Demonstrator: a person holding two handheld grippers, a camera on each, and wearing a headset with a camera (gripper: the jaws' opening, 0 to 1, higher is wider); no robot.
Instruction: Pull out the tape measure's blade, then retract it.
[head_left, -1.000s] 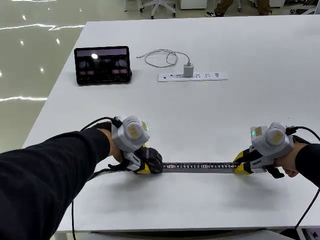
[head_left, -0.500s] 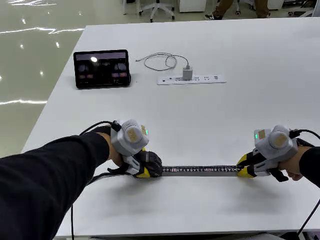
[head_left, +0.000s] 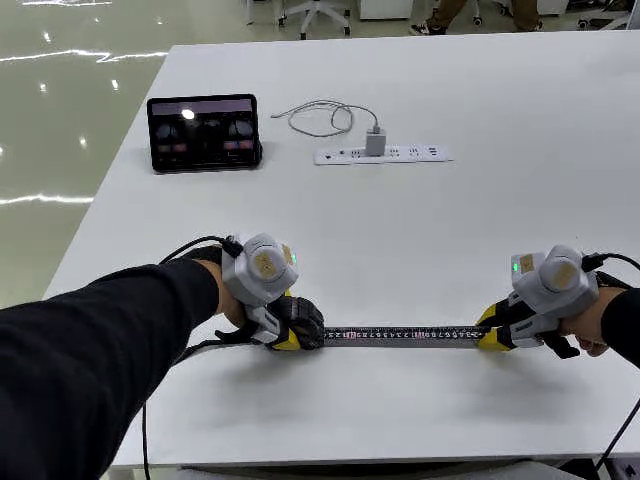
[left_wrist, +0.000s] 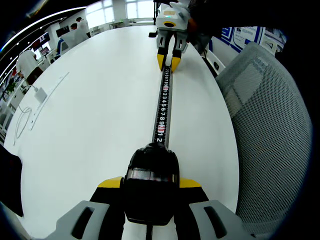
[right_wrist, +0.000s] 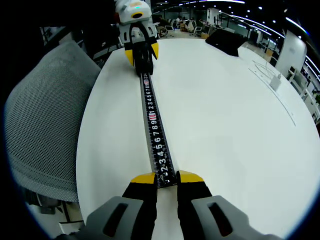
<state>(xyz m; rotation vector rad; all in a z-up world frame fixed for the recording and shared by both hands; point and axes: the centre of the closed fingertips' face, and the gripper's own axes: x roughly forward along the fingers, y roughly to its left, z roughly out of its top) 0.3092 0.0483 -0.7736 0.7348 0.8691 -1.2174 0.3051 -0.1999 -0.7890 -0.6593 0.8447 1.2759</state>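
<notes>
Head view: on the white table (head_left: 420, 240), near edge, the left claw (head_left: 292, 334) is clenched on the black tape measure case (head_left: 305, 320). Its numbered steel blade (head_left: 400, 335) lies flat, running right to the right claw (head_left: 490, 335).
Left gripper view: the case sits between the yellow-tipped jaws.
Right gripper view: the jaws pinch the blade's end.

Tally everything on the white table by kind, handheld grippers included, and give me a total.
Tape measure: 1
Tablet: 1
Power strip: 1
Charger with cable: 1
Grippers: 2, left gripper and right gripper
Total: 6
</notes>
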